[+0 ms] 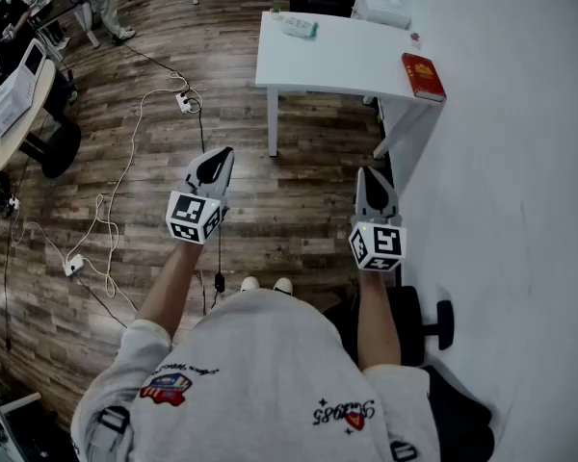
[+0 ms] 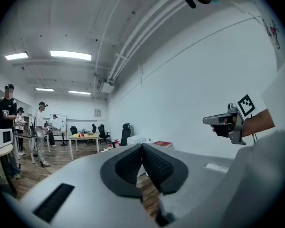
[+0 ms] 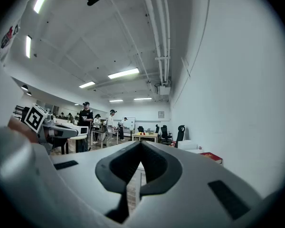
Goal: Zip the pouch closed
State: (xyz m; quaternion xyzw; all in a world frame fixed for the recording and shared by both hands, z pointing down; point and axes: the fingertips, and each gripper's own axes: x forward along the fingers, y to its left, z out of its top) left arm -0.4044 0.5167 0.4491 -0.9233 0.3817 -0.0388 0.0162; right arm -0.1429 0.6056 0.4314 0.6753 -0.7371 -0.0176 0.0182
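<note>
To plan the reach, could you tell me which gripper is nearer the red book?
Right. The right gripper is below the book; the left gripper is lower and farther left.

Head view downward; gripper views level.

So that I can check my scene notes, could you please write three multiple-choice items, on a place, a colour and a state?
1. Where does the book lie? A) on the floor B) on the end of the table by the wall C) on a chair
2. What colour is that table? A) black B) green C) white
3. How do the left gripper and the right gripper stand? A) both shut, empty B) both wide open C) left shut on a pouch
Key: 1 B, the head view shows it on the tabletop beside the wall; 2 C, top and legs are white; 3 A, each gripper view shows pads together, nothing between.
</note>
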